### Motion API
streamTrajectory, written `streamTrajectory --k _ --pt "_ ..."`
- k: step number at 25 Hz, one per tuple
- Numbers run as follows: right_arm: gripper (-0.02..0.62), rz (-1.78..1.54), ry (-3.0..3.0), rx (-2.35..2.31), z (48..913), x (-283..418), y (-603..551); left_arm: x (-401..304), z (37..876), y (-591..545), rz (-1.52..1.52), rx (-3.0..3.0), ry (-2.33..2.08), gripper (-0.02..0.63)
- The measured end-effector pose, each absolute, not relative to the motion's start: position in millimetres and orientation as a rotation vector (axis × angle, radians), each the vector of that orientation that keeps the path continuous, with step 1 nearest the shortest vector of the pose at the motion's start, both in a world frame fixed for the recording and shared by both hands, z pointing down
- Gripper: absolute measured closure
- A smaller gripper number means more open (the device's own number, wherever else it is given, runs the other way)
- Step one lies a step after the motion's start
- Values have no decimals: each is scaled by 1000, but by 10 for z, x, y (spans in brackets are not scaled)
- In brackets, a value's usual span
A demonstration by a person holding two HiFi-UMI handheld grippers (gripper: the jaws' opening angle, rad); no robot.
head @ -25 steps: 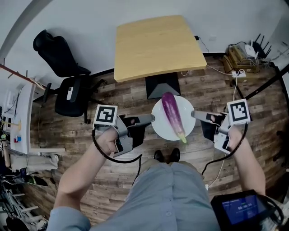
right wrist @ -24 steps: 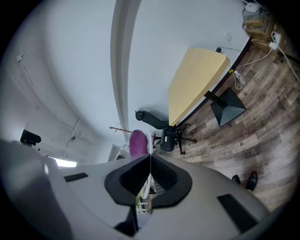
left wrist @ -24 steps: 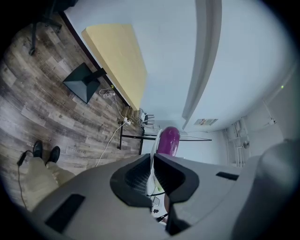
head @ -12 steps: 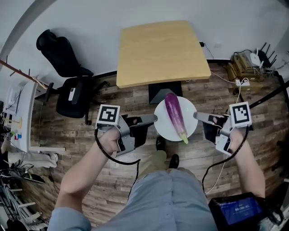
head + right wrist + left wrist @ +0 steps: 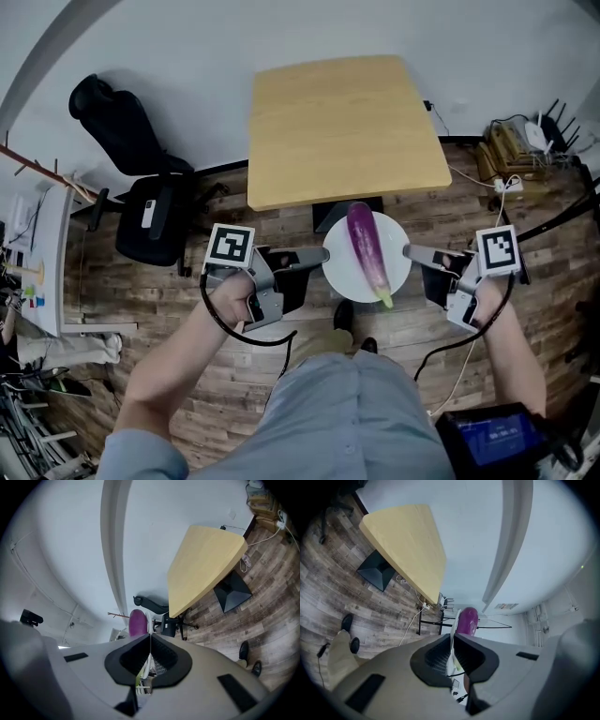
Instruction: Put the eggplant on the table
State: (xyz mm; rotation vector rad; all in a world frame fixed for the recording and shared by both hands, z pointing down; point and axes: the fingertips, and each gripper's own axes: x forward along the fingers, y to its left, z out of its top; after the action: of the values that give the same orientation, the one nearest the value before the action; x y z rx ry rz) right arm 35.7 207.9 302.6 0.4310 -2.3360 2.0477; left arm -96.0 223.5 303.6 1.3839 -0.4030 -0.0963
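Note:
A long purple eggplant (image 5: 368, 250) with a green stem lies on a round white plate (image 5: 342, 265) that I carry between both grippers, above the wooden floor just short of the light wooden table (image 5: 343, 127). My left gripper (image 5: 323, 254) is shut on the plate's left rim, my right gripper (image 5: 409, 250) on its right rim. In the left gripper view the plate edge (image 5: 451, 651) runs between the jaws with the eggplant (image 5: 466, 620) beyond. In the right gripper view the plate edge (image 5: 148, 661) sits pinched too, the eggplant (image 5: 137, 623) above it.
The table's black base (image 5: 345, 213) stands right ahead of the plate. A black office chair (image 5: 141, 192) stands at the left, cables and boxes (image 5: 525, 145) at the right by the wall. My feet (image 5: 345, 319) show below the plate.
Both grippers have carried the plate with the eggplant forward toward the table. The table edge is now close to the plate's far rim. The grip on the plate is unchanged.

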Motion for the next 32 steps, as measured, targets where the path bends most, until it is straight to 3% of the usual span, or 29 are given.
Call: streamTrajectory --k 20,32 --pt "588 1994 -2456 526 3060 355 1833 -981 3075 1915 -64 1479 -371 580" --pt "589 2062 -2382 574 3253 569 508 -751 3320 530 -3 1434 -356 580"
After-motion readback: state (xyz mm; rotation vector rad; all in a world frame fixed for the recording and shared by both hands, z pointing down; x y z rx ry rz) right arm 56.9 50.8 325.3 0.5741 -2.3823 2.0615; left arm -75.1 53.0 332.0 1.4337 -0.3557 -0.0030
